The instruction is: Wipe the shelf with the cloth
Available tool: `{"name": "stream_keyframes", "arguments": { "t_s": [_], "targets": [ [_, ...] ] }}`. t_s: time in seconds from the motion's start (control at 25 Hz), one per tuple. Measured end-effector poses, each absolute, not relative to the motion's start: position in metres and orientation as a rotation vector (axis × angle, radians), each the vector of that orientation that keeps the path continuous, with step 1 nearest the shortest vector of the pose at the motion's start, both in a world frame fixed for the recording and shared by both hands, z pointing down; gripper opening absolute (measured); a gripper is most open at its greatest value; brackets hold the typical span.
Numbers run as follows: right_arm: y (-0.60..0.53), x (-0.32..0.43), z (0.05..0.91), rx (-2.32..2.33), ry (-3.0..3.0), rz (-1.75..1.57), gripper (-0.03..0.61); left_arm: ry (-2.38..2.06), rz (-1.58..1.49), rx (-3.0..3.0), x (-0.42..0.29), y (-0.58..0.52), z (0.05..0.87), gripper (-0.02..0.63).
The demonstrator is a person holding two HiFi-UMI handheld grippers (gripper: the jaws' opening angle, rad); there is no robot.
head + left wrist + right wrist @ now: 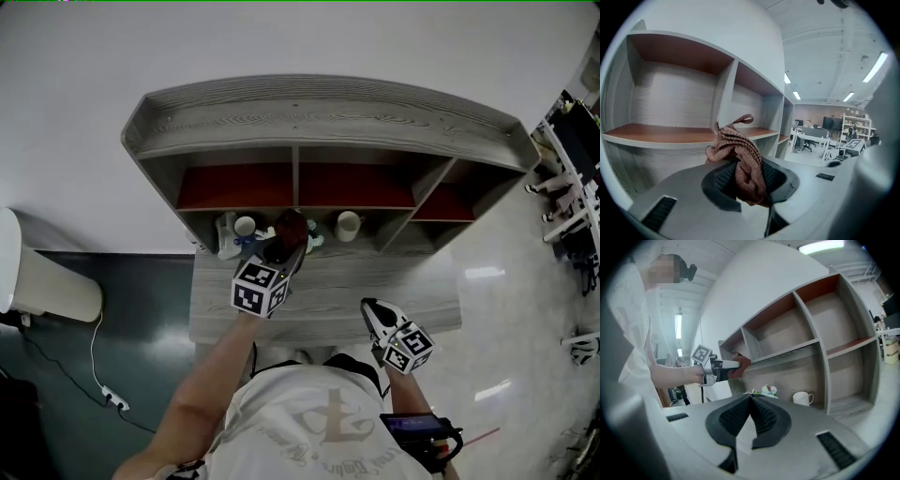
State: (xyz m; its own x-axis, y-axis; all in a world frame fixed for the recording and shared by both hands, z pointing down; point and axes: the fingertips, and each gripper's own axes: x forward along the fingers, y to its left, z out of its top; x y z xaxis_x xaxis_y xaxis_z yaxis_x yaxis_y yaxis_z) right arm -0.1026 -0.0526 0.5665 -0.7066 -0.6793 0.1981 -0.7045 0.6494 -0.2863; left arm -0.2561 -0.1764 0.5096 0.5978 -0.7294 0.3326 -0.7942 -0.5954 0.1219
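Observation:
A grey wooden shelf unit [323,117] with red-brown boards stands on a desk against the wall. My left gripper [289,247] is shut on a bunched reddish-brown knitted cloth [290,228], held up in front of the unit's middle. In the left gripper view the cloth [739,157] fills the gap between the jaws, with a shelf board [670,134] just beyond it. My right gripper [368,307] hangs lower, over the desk's front right, shut with nothing in it. In the right gripper view the cloth [741,364] sits at the edge of the shelf board [787,353].
Two white mugs [246,226] [348,225] and a few small items [225,236] stand in the lowest row at desk level. The desk top [427,292] runs out to the right. A white appliance [47,281] and a cable [98,361] lie to the left.

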Motion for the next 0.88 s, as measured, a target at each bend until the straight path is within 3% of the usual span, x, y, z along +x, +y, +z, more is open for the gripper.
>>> {"name": "stream_keyframes", "arguments": {
  "t_s": [0.44, 0.88],
  "targets": [
    [-0.061, -0.073, 0.57, 1.187, -2.82, 0.524, 0.005, -1.237, 0.359, 2.667, -0.21, -0.178, 0.483, 0.101],
    [-0.085, -0.018, 0.568, 1.094, -2.857, 0.525, 0.005, -1.501, 0.4, 2.576, -0.184, -0.232, 0.461, 0.101]
  ]
}}
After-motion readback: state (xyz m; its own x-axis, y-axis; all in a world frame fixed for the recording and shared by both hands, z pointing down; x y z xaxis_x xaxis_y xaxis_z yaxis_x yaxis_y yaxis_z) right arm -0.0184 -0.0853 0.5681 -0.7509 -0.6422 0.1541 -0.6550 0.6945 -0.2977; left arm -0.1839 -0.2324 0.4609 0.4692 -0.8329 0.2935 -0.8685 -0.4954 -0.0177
